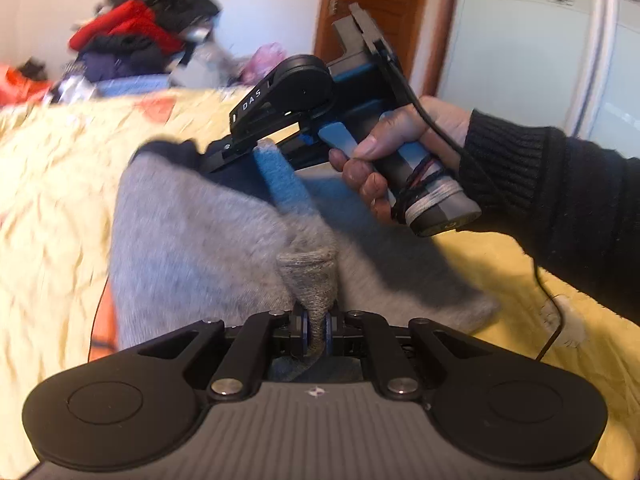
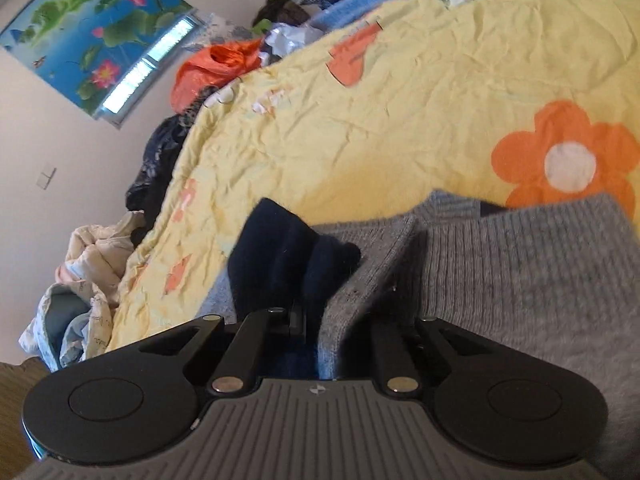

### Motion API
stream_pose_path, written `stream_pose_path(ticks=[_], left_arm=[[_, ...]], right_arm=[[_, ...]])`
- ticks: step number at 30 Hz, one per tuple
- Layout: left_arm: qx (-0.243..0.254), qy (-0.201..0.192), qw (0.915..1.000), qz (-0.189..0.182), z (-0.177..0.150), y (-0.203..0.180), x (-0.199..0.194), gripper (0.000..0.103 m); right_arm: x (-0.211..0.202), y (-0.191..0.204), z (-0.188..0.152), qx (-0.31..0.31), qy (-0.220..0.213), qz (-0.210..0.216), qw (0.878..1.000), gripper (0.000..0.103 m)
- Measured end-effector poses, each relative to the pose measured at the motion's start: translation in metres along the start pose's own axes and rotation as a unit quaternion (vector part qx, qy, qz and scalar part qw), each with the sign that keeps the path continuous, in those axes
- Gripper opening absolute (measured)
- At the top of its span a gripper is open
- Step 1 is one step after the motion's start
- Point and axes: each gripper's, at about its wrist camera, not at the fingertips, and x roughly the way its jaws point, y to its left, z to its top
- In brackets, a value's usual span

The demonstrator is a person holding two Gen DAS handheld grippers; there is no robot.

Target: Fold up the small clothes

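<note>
A small grey knit garment [image 1: 192, 248] with a navy part [image 2: 276, 248] lies bunched on the yellow flowered bedsheet [image 2: 400, 120]. My left gripper [image 1: 314, 326] is shut on a gathered fold of the grey knit at its near edge. In the left wrist view a hand [image 1: 400, 148] in a black sleeve holds my right gripper [image 1: 224, 156], whose tips reach into the navy end of the garment. Seen from the right wrist, the right gripper [image 2: 316, 320] is shut on grey and navy fabric [image 2: 520, 272], which drapes over and hides its fingers.
A heap of red, black and navy clothes [image 1: 136, 36] sits at the bed's far side, near a brown door [image 1: 384, 12]. An orange bag [image 2: 216, 72] and crumpled pale clothes [image 2: 88, 280] lie off the bed's edge. A black cable [image 1: 556, 312] trails over the sheet.
</note>
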Motion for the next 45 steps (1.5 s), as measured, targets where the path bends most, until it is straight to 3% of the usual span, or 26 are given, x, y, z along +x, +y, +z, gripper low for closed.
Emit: stream_pose_path(ticks=[5,10,13,17,20,22,23,24,26,28,29,31,33,38,41,43,44,45], left_arm=[[0.042,-0.017,0.9977,-0.050,0.009,-0.029,0.003,0.007],[0.060,0.034,0.9951,-0.071,-0.008,-0.047,0.041,0.007],[0.081,0.029,0.9937,-0.072,-0.012,-0.053,0.048,0.008],[0.075,0.008,0.9903,-0.117,-0.006,-0.037,0.017,0.011],[0.046,-0.017,0.9906,-0.128,-0.007,-0.009,-0.018,0.015],[0.013,-0.028,0.9926,-0.117,-0.010,0.010,-0.033,0.028],[-0.003,-0.034,0.9940,-0.104,-0.013,0.020,-0.038,0.045],[-0.015,-0.041,0.9951,-0.088,-0.016,0.032,-0.040,0.064],[-0.037,-0.047,0.9971,-0.047,-0.018,0.046,-0.040,0.072],[-0.062,-0.032,0.9971,-0.031,-0.020,0.055,-0.034,0.072],[-0.072,-0.029,0.9965,-0.030,-0.021,0.059,-0.032,0.072],[-0.073,-0.030,0.9965,-0.028,-0.022,0.058,-0.027,0.072],[-0.067,-0.035,0.9965,-0.034,-0.021,0.055,-0.025,0.072],[-0.066,-0.034,0.9960,-0.049,-0.013,0.060,-0.005,0.072],[-0.073,-0.032,0.9953,-0.054,-0.010,0.058,0.004,0.072],[-0.071,-0.034,0.9955,-0.053,-0.005,0.058,0.006,0.072],[-0.074,-0.038,0.9952,-0.051,-0.002,0.061,0.006,0.072],[-0.082,-0.043,0.9944,-0.051,0.002,0.067,0.005,0.072]], right_arm=[[-0.061,-0.004,0.016,-0.027,-0.046,0.016,0.998,0.016],[-0.085,-0.052,0.005,-0.002,-0.045,-0.032,0.998,0.015],[-0.080,-0.075,-0.013,0.017,-0.049,-0.060,0.997,0.016],[-0.102,-0.078,-0.017,0.063,-0.112,-0.055,0.990,0.061],[-0.133,-0.062,-0.012,0.048,-0.194,-0.055,0.978,0.065],[-0.134,-0.054,-0.006,0.039,-0.174,-0.039,0.983,0.065],[-0.127,-0.050,-0.004,0.032,-0.150,-0.039,0.987,0.065],[-0.118,-0.046,-0.002,0.024,-0.124,-0.048,0.991,0.065],[-0.096,-0.044,-0.001,0.011,-0.080,-0.073,0.994,0.062],[-0.075,-0.049,-0.005,0.012,-0.048,-0.097,0.994,0.054],[-0.070,-0.052,-0.007,0.013,-0.043,-0.106,0.993,0.047],[-0.072,-0.053,-0.011,0.012,-0.046,-0.109,0.993,0.044],[-0.075,-0.051,-0.011,0.012,-0.047,-0.104,0.993,0.019],[-0.105,-0.046,-0.012,-0.008,-0.081,-0.107,0.991,0.009],[-0.109,-0.083,-0.013,0.043,-0.077,-0.121,0.989,0.009],[-0.112,-0.095,-0.023,0.064,-0.100,-0.094,0.988,0.013],[-0.116,-0.097,-0.026,0.076,-0.113,-0.090,0.987,0.038],[-0.120,-0.098,-0.028,0.091,-0.121,-0.099,0.983,0.073]])
